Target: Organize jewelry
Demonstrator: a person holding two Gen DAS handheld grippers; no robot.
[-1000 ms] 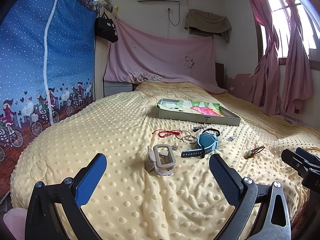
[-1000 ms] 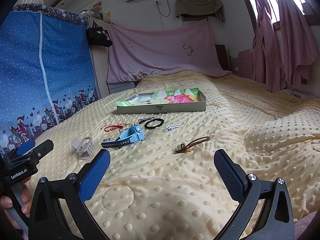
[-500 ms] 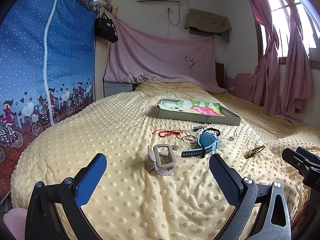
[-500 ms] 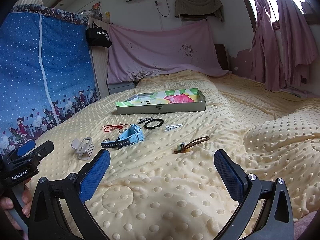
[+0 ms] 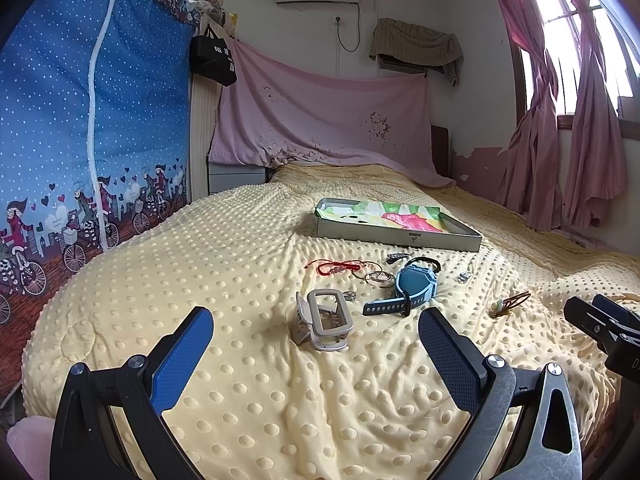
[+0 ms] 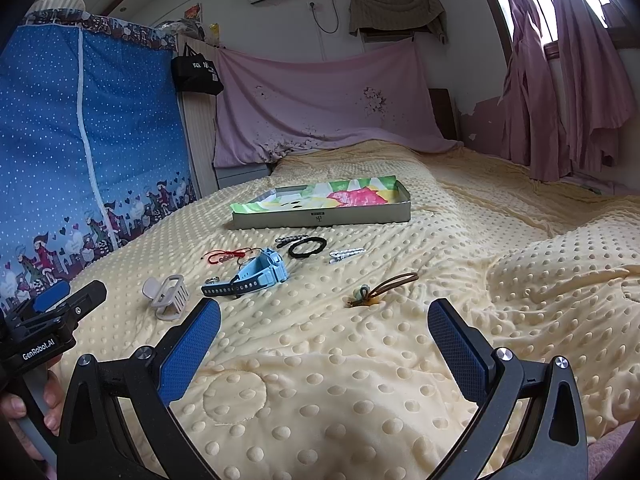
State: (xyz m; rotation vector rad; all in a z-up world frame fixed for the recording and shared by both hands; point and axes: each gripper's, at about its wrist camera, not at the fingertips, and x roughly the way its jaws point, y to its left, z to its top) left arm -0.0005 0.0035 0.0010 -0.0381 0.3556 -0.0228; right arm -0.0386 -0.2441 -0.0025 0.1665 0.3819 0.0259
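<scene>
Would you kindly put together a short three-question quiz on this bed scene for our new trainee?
1. True or false: the tray already holds the blue watch.
2. Multiple choice: which item lies nearest the left hand-held gripper? A) red string bracelet B) grey claw clip C) black hair tie
3. Fill in: both the left and the right hand-held gripper are ____ and hold nothing.

Key
1. False: the watch lies on the yellow blanket, in front of the tray.
2. B
3. open
</scene>
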